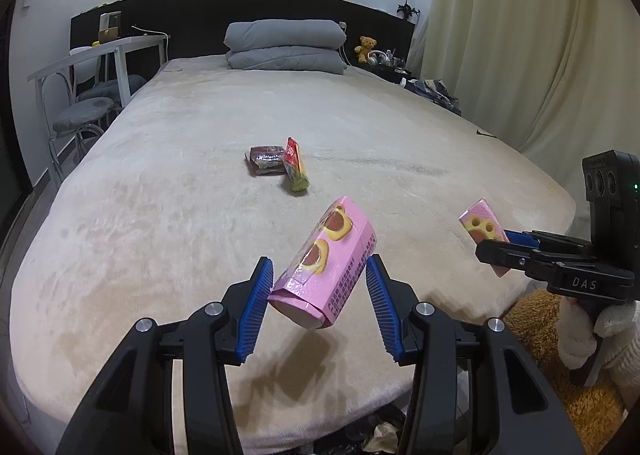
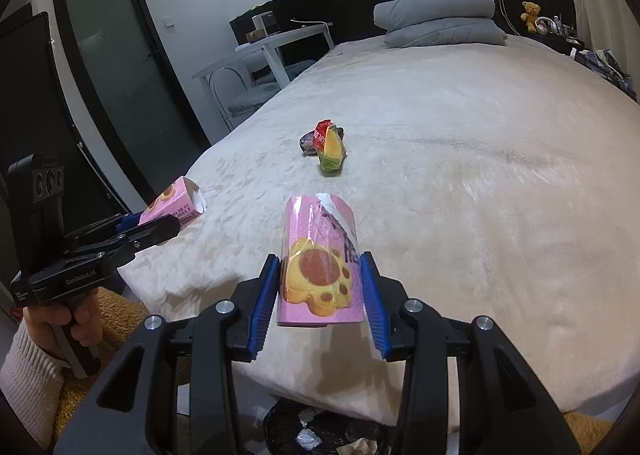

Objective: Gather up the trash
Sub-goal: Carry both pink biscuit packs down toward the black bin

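— Trash first: what is each piece made of, and what shape?

— Two pink boxes of thin glossy cardboard, printed with paw-shaped biscuits. One pink box is dented and tilted, its flap end torn open; the other pink box is bowed almost into a tube, with a torn clear film at its top. Further out on the bed, which wears a plush, cream, short-pile cover, lie a crinkled red and green wrapper and a dark maroon packet, touching each other.

— Where do the boxes sit relative to the grippers?

— Each one is between the ribbed blue pads of its gripper, lifted clear of the cover near the foot of the bed. The wrapper and packet lie well ahead of both, beyond the fingertips.

— And the grip?

— The left gripper is clamped on the dented box, pads pressing its two sides. The right gripper squeezes the tube-shaped box the same way. Below the right gripper, a black bin bag with crumpled scraps shows at the bed's edge.
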### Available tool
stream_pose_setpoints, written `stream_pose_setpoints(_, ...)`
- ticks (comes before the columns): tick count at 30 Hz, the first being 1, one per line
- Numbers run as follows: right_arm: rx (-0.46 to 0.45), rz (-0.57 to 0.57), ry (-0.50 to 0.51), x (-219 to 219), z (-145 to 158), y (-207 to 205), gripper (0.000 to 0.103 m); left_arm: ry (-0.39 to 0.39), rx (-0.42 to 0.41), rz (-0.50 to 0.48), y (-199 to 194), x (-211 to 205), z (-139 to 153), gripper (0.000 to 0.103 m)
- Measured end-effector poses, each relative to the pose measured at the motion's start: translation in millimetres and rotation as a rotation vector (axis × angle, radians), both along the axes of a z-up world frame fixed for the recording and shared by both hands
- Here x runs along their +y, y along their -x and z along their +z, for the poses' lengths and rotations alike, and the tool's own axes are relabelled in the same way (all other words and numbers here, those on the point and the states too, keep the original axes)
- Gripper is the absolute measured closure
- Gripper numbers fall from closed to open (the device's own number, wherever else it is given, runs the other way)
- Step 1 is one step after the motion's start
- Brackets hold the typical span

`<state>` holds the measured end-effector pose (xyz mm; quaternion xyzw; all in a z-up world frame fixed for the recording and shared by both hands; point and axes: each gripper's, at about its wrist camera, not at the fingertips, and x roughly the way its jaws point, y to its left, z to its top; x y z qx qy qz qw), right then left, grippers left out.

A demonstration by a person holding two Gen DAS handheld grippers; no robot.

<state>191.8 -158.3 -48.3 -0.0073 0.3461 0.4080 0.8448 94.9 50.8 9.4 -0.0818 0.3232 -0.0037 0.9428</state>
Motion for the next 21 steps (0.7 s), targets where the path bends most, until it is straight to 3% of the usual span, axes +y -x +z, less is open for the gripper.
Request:
stream_pose_setpoints(13, 0.037, 0.023, 0.021, -32, -27, 79, 0.061, 0.036, 0.030, 0.016, 78, -42, -29, 0.056)
stream_pose_setpoints(21, 0.075, 0.062, 0.062, -32, -44, 108, 0.061, 0.043, 0.090, -0.019, 101, -66, -48, 0.056)
